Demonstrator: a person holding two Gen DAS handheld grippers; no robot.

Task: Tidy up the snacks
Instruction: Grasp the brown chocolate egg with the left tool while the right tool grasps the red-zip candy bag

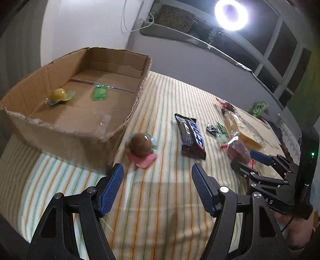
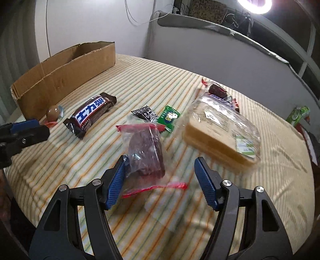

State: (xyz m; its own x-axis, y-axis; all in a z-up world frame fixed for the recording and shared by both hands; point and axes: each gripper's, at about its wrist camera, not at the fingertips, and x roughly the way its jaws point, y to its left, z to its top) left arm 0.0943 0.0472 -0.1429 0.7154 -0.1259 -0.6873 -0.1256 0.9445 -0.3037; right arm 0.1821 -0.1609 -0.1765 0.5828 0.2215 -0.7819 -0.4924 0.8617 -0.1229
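An open cardboard box (image 1: 80, 128) stands at the left, with a yellow ball candy (image 1: 57, 95) and a green packet (image 1: 99, 93) lying inside. Just outside its near corner sits a brown chocolate ball (image 1: 141, 148) in clear wrap on a pink base. My left gripper (image 1: 158, 172) hovers open right before it, nothing between its fingers. A chocolate bar (image 2: 92, 114) lies to the right. My right gripper (image 2: 160, 162) is open over a dark red snack in a clear red-edged bag (image 2: 146, 152), which lies between the fingertips, close against the left finger (image 2: 117, 176).
A wrapped sandwich (image 2: 222, 132), a small black packet (image 2: 145, 115), a green packet (image 2: 169, 118) and another dark snack (image 2: 217, 90) lie on the striped cloth (image 2: 160, 220). A green carton (image 2: 298, 116) stands at the far right edge. The wall and a ring light (image 1: 231, 14) are behind.
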